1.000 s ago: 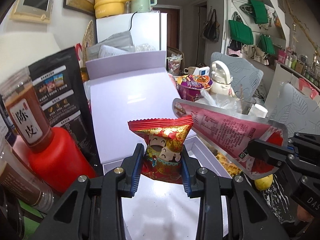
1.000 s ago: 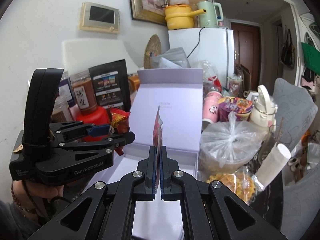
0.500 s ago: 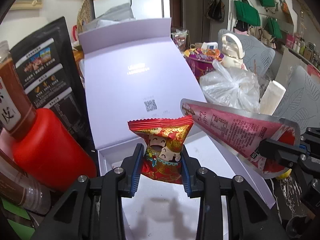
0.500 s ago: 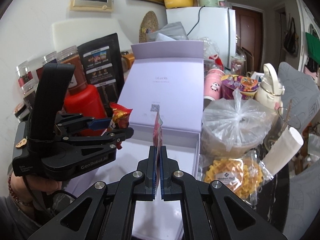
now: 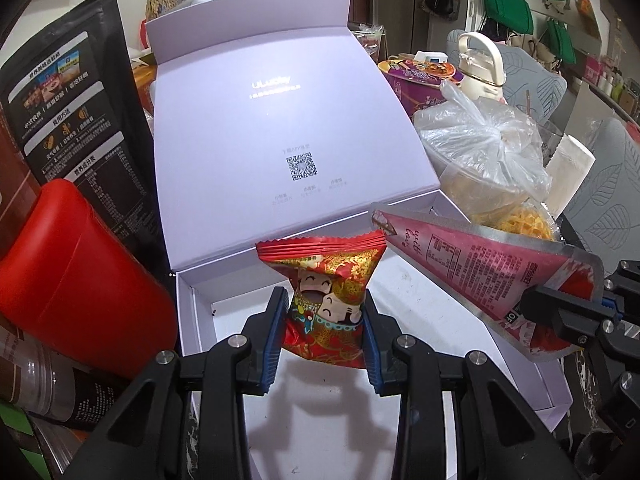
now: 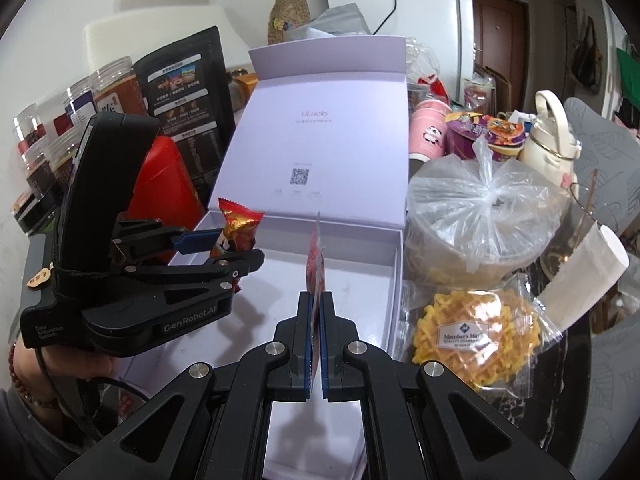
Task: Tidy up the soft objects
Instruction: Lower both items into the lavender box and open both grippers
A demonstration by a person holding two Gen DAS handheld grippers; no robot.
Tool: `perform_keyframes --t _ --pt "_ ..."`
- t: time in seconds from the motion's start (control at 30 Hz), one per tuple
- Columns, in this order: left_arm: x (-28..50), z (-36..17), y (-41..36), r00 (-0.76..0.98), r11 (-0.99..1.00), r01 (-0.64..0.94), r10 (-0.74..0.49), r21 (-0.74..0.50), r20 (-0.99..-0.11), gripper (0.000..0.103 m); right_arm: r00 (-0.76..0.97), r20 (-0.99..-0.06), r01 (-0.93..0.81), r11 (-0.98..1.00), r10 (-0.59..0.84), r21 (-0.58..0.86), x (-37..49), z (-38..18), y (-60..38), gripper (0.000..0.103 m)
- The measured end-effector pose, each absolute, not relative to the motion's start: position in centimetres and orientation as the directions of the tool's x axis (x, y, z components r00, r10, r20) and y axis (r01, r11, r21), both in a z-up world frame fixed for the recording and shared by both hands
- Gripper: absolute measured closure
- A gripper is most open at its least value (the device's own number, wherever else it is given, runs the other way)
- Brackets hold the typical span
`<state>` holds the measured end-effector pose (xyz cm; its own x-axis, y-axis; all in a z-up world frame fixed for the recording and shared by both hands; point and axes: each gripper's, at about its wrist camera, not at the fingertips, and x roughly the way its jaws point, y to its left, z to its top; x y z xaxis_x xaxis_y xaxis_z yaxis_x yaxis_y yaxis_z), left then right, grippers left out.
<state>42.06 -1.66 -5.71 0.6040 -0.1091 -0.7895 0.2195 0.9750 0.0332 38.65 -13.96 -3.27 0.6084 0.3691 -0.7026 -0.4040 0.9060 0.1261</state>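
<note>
My left gripper (image 5: 325, 312) is shut on a red and gold snack packet (image 5: 326, 292) with cartoon faces, held above the open lilac box (image 5: 188, 320). The same gripper (image 6: 224, 248) and packet (image 6: 238, 228) show at the left of the right wrist view. My right gripper (image 6: 316, 320) is shut on a flat pink foil pouch (image 6: 316, 264), seen edge-on over the box (image 6: 394, 272). In the left wrist view the pouch (image 5: 472, 268) lies slanted at the right, with the right gripper (image 5: 560, 312) clamped on its lower corner. The box lid (image 5: 272, 132) stands open behind.
A red container (image 5: 72, 280) and a black food bag (image 5: 68, 120) stand left of the box. A tied plastic bag (image 6: 484, 216), a bagged yellow waffle snack (image 6: 476, 332), a paper roll (image 6: 584, 276), cups (image 6: 430, 136) and a cream jug (image 6: 550, 140) crowd the right.
Both grippers have moved forward and down toward the open box with their packets still held. The box floor now fills more of both views.
</note>
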Motion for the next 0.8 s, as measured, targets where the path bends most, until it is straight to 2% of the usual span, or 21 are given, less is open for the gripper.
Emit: perform_keyframes --t 0.27,0.33,0.4,0.47,0.8 --pt "42.7 -5.9 -2.4 0.586 0.978 0.2 -0.071 0.06 -0.807 0.068 0.602 -0.713 -0.399 0.909 0.36 0.123 38.8 -3.6 -13.7 0.099" --pt "42.8 -6.0 -2.4 0.589 0.979 0.185 -0.045 0.08 -0.807 0.059 0.602 -0.716 -0.395 0.911 0.352 0.116 38.8 -3.7 -13.7 0.099" --pt "42.8 -5.9 -2.3 0.596 0.98 0.179 -0.039 0.086 -0.802 0.023 0.602 -0.72 -0.391 0.914 0.345 0.111 38.7 -3.7 -13.6 0.094" --pt "42.7 -5.6 -2.3 0.613 0.981 0.173 -0.04 0.085 -0.789 0.014 0.601 -0.725 -0.384 0.917 0.336 0.107 38.8 -3.8 -13.6 0.085" --pt "41.7 -4.0 -1.7 0.639 0.983 0.165 -0.04 0.085 -0.768 0.014 0.62 -0.714 -0.364 0.926 0.324 0.104 38.6 -3.1 -14.0 0.084"
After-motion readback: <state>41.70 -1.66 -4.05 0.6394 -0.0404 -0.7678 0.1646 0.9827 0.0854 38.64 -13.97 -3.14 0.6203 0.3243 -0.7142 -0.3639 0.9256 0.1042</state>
